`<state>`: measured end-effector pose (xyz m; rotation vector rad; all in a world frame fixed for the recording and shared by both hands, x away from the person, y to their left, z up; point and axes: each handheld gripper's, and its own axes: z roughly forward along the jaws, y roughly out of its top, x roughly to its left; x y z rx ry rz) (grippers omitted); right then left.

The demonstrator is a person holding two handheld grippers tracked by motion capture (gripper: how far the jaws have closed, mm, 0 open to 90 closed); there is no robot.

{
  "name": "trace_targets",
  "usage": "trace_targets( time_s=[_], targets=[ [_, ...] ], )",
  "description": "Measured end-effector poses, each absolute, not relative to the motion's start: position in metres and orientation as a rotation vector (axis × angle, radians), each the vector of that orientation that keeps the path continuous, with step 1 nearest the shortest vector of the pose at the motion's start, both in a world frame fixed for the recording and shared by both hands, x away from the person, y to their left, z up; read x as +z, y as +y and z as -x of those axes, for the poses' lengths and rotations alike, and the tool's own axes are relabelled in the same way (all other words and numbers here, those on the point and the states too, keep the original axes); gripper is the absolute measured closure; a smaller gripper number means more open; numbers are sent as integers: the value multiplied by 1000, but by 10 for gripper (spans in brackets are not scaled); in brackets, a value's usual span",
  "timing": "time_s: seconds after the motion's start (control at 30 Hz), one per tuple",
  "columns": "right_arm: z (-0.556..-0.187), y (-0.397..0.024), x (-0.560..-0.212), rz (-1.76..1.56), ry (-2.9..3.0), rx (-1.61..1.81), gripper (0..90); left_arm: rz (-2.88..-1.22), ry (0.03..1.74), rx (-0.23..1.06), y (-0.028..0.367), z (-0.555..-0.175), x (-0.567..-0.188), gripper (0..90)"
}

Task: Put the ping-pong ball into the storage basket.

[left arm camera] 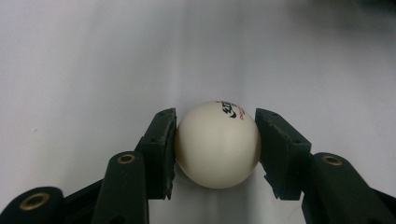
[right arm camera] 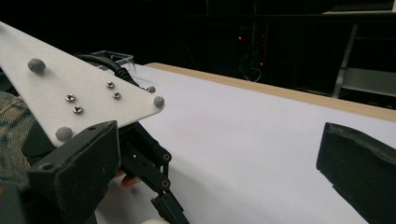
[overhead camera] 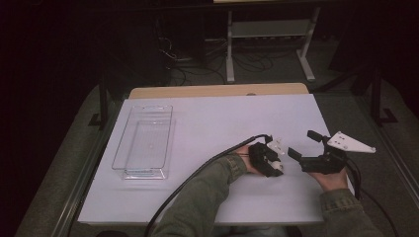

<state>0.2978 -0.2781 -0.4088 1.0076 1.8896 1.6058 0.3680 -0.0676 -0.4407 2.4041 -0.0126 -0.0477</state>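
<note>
A white table-tennis ball (left arm camera: 217, 144) with black and red print rests on the white table top (overhead camera: 212, 123). My left gripper (left arm camera: 215, 114) is shut on it, one black pad pressing on each side. In the high view the left gripper (overhead camera: 273, 168) points down at the table right of centre, near the front. My right gripper (overhead camera: 302, 144) stands just to its right, held level and aimed left, jaws wide open with nothing between them. In the right gripper view the open right gripper (right arm camera: 215, 163) faces the left gripper's white plate (right arm camera: 79, 88), with a sliver of the ball (right arm camera: 154, 221) below.
A clear plastic tray (overhead camera: 143, 143) lies empty on the left half of the table, its corner also in the right gripper view (right arm camera: 112, 57). The table's wooden far edge (overhead camera: 217, 91) borders a dark floor with cables and a white frame (overhead camera: 269, 29).
</note>
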Motion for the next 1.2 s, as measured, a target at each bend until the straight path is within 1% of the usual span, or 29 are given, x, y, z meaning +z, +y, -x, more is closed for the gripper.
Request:
trace_targets(
  time_s=[0.33, 0.63, 0.97, 1.2],
  targets=[
    [-298, -278, -409, -1006, 1893, 1605, 0, -2403, -29, -63, -67, -368, -437, 500],
    [-298, -278, -409, -1003, 1885, 1607, 0, -2423, -25, -33, -65, -367, -432, 501],
    [-297, -278, -408, -1001, 1886, 1611, 0, -2424, -22, -9, -58, -365, -418, 501],
    [-297, -276, -409, -993, 1904, 1604, 0, -2408, -18, 26, -48, -364, -401, 501]
  ],
)
